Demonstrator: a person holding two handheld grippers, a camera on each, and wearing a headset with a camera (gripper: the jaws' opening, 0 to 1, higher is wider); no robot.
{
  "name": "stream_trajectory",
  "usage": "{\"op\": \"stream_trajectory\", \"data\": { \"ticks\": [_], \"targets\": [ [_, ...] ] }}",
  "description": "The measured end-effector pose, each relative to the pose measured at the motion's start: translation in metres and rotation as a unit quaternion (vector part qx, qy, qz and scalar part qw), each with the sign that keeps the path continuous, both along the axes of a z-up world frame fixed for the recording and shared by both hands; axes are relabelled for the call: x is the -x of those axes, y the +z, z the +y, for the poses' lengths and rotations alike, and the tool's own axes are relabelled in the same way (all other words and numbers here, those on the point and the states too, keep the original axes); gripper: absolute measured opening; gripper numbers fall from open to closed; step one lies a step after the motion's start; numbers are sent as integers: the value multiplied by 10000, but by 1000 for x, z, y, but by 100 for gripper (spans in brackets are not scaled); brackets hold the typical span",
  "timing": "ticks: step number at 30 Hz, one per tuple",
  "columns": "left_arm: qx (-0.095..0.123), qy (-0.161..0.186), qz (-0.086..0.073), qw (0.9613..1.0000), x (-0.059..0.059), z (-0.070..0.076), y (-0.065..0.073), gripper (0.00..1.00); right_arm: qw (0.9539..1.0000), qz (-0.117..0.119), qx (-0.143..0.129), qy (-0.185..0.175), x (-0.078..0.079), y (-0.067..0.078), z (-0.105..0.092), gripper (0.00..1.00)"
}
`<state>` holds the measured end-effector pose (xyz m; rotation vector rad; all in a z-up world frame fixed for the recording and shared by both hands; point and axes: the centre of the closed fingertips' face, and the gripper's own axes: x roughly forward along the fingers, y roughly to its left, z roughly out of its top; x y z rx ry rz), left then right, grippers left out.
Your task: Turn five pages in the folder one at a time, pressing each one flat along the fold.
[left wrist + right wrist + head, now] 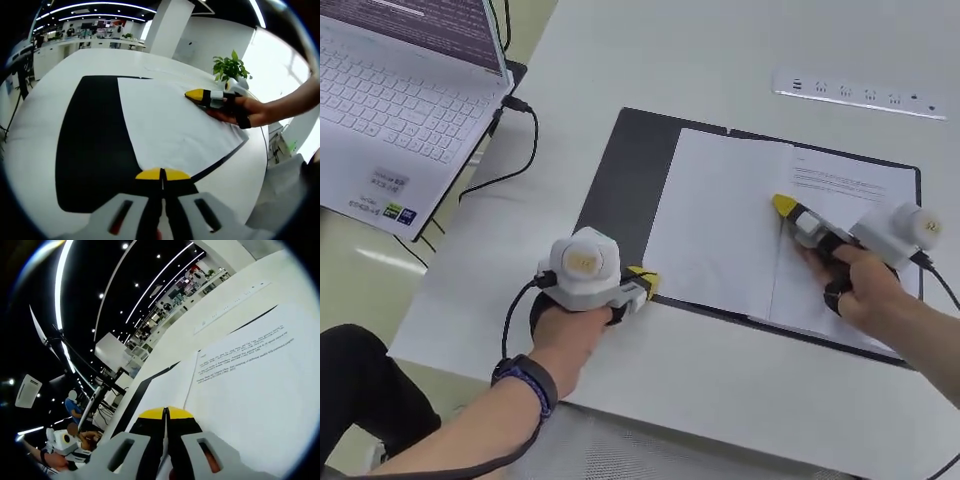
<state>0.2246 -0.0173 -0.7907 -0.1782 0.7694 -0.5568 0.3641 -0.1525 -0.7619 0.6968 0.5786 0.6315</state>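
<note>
The black folder [620,175] is lying open and flat. Its bare inside cover is stretching ahead and to the left of the left gripper [643,284], whose tips are sitting at the folder's near edge. A blank white page [720,215] is lying turned over onto the left half, reaching from just beyond the left gripper's tips across to the right gripper [784,206]. The fold [778,270] is running directly under the right gripper's tips and on toward the folder's near edge. A printed page [855,185], carrying a few lines of small text near its top, is lying flat beneath and to the right of that gripper.
</note>
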Motion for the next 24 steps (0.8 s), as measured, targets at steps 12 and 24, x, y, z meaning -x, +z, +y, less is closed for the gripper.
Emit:
{"op": "stream_trajectory", "data": {
  "ticks": [12,24],
  "targets": [
    [0,-4,-33,10000,0,0,0,0,10000,48,-64,-11,27,5,-4,0],
    [-15,-13,-70,10000,0,0,-1,0,9997,92,97,203,48,4,-1,0]
  ]
}}
